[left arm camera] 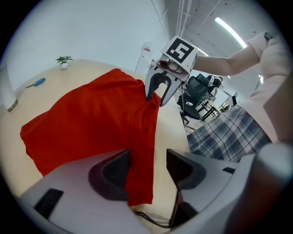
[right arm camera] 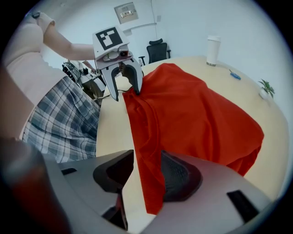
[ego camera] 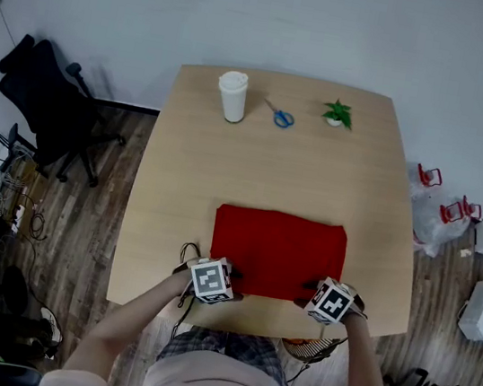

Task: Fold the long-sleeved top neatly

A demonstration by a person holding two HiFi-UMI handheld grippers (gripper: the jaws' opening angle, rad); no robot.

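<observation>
Scanning from the left, I see a black office chair (ego camera: 48, 107) on the wood floor, well clear of the table (ego camera: 173, 195). On the table's far side stand a white lidded cup (ego camera: 232, 95), whose contents I cannot see, then blue-handled scissors (ego camera: 280, 116), then a small white pot holding a green plant (ego camera: 337, 114). All three are well apart from the red long-sleeved top (ego camera: 277, 252). It lies folded into a flat rectangle on the near half of the table, its near edge just short of the table's near rim. Bare wood is open on both sides of it and across the middle.

My left gripper (left arm camera: 149, 167) sits at the top's near left corner. Its jaws stand apart with the red hem hanging between them, lying against one pad and clear of the other. My right gripper (right arm camera: 145, 171) is at the near right corner in the same condition: jaws parted, the hem resting on one pad with a gap to the other.

From the head view the marker cubes cover both jaws. Only the gripper views show the cloth between them, and each gripper view also shows the opposite gripper at the far corner of that same edge.
</observation>
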